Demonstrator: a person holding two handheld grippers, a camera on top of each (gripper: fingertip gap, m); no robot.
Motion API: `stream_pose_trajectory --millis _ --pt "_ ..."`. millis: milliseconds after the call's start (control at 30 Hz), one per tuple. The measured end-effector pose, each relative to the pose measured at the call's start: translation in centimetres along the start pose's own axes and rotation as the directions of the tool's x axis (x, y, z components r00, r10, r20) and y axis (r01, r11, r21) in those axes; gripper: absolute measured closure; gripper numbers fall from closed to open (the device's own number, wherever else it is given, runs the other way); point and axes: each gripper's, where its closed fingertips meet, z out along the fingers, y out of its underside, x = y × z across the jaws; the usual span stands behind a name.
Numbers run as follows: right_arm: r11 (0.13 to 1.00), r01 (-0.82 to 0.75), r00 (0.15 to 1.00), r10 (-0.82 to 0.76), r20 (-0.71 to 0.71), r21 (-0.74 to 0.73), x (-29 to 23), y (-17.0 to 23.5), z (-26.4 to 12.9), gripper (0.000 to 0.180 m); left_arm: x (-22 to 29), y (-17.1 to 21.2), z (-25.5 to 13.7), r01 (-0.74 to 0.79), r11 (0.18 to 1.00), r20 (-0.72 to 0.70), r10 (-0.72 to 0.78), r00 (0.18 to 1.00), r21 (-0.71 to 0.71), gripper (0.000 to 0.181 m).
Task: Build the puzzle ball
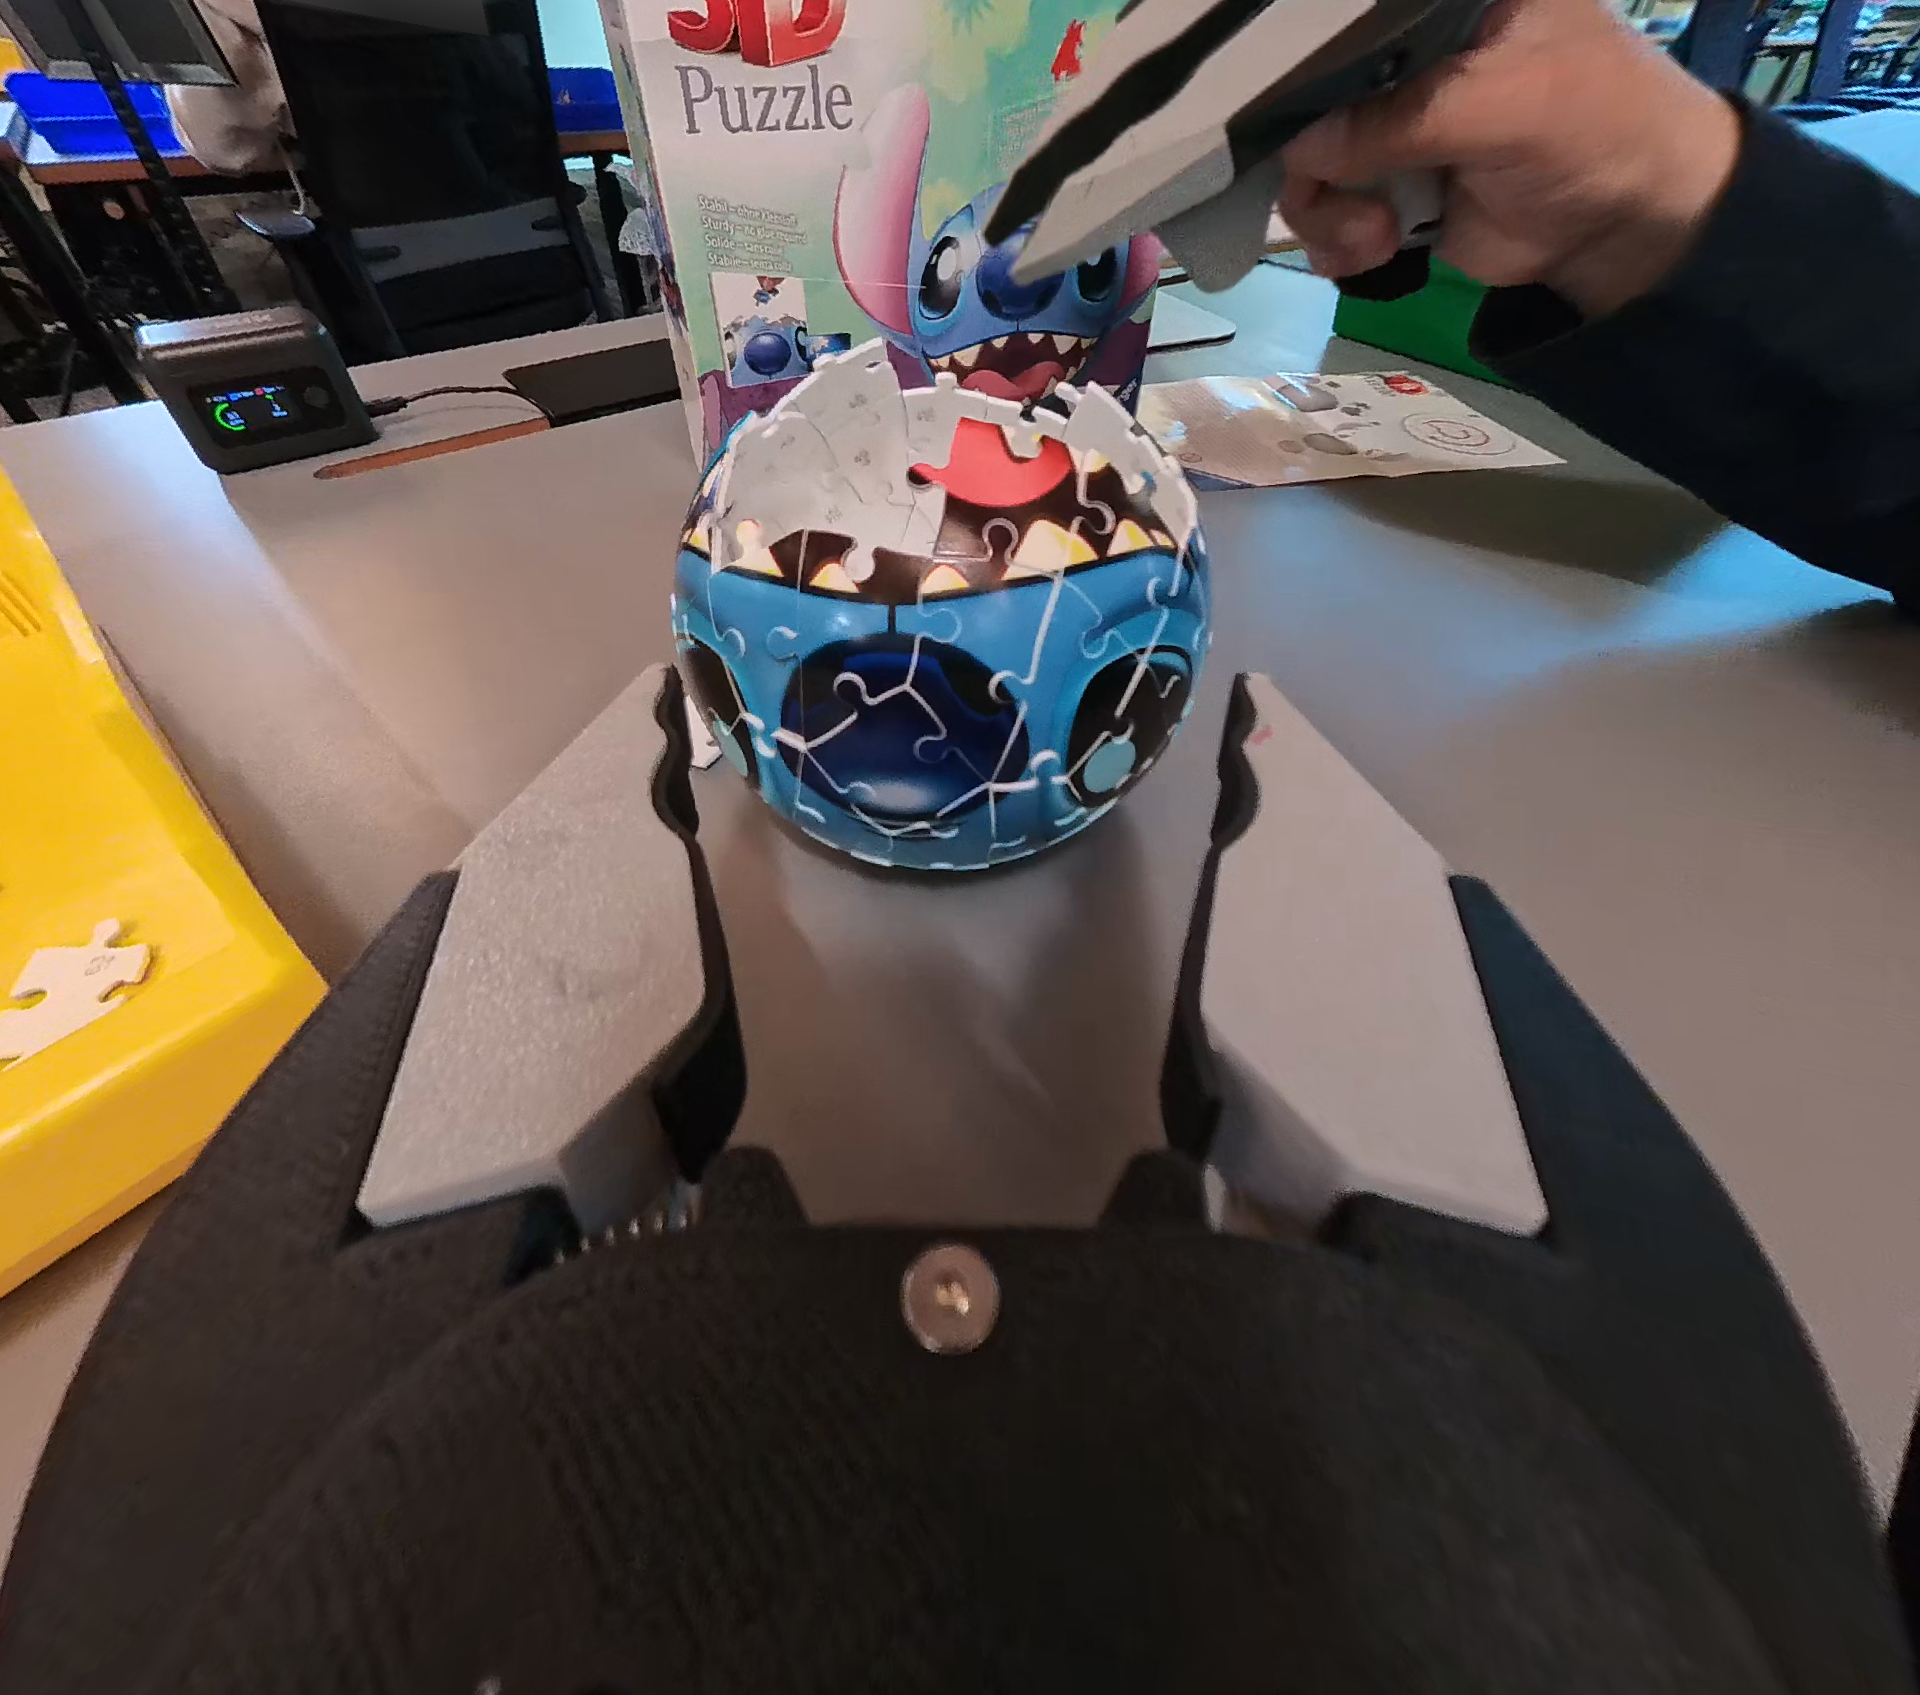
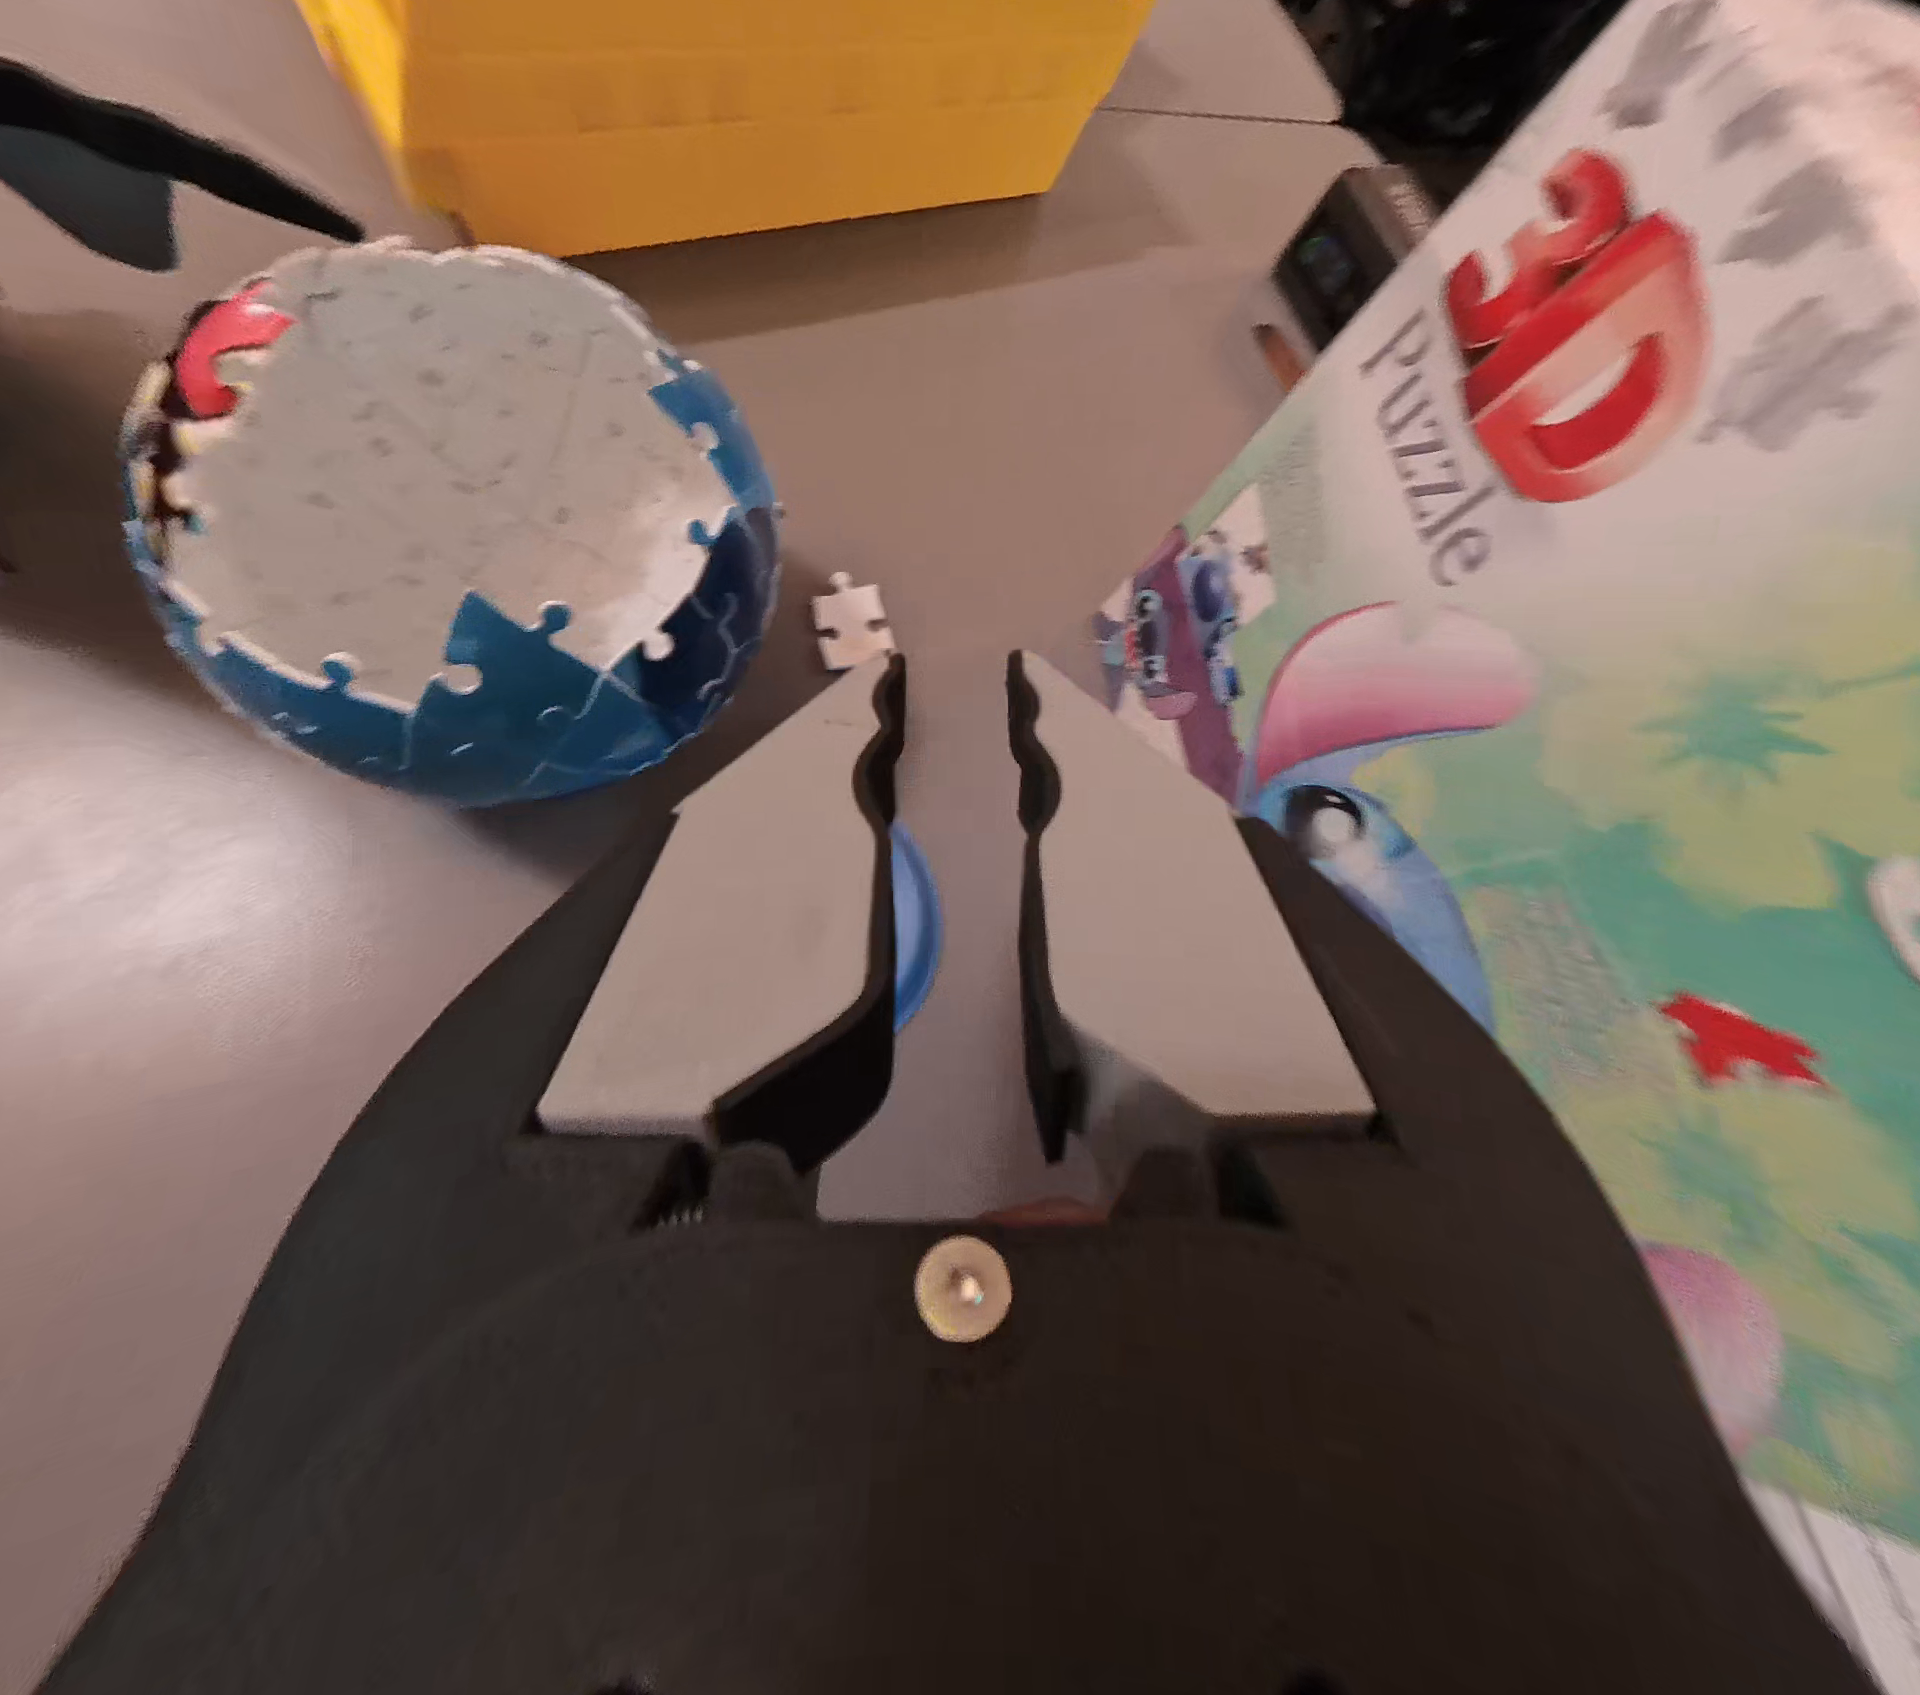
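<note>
The partly built puzzle ball [image 1: 940,689] sits on the grey table, blue with a dark nose and eyes, its top open and the white inside showing. My left gripper [image 1: 954,710] is open and empty, with a finger on each side of the ball and no clear contact. My right gripper [image 2: 956,660] hangs above the table beside the ball [image 2: 447,523], its jaws a narrow gap apart and empty. It also shows in the left wrist view [image 1: 1023,243], above and behind the ball. A loose white piece [image 2: 854,619] lies on the table just ahead of its left fingertip.
The puzzle box [image 1: 883,87] stands right behind the ball and fills the right side of the right wrist view [image 2: 1558,710]. A yellow bin [image 2: 727,87] holds a white piece [image 1: 73,985]. A paper sheet [image 1: 1340,424], a small dark device [image 1: 249,388] and a blue rounded thing [image 2: 920,918] also lie on the table. Left tips to right tips: about 15 cm.
</note>
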Motion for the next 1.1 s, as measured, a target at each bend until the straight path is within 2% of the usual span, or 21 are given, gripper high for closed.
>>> stream_pose_trajectory --millis 67,167,300,467,600,767,1100 --pt "1.0 0.012 0.996 -0.011 0.086 -0.003 -1.0 0.4 0.3 0.161 0.0 0.1 0.1 0.003 1.0 -0.002 -0.003 1.0 -0.004 0.08" --pt "0.997 0.068 0.99 -0.062 0.126 -0.039 -1.8 1.4 1.1 0.158 0.0 0.1 0.2 0.006 1.0 -0.001 -0.006 1.0 -0.014 0.08" --pt "0.983 0.118 0.988 -0.101 0.12 -0.14 -2.3 3.3 2.5 0.156 0.0 0.2 0.3 0.005 1.0 0.001 -0.005 1.0 -0.018 0.08" --pt "0.971 0.158 0.984 -0.14 0.108 -0.179 -2.8 4.1 3.3 0.157 -0.2 0.4 0.2 0.019 0.999 0.009 -0.019 1.0 -0.029 0.08" --pt "0.968 0.176 0.983 -0.164 0.082 -0.18 -2.8 4.0 3.6 0.16 -0.2 1.3 0.4 0.047 0.995 -0.015 -0.049 0.999 -0.091 0.081" --pt "0.968 0.179 0.982 -0.166 0.088 -0.176 -3.4 4.0 4.3 0.162 -1.2 2.0 0.5 0.054 0.989 0.068 -0.045 0.997 -0.138 0.08" --pt "0.956 0.229 0.972 -0.213 0.104 -0.185 -4.6 4.4 5.1 0.162 -0.5 4.8 1.7 -0.065 0.937 0.072 0.096 0.993 -0.344 0.075"
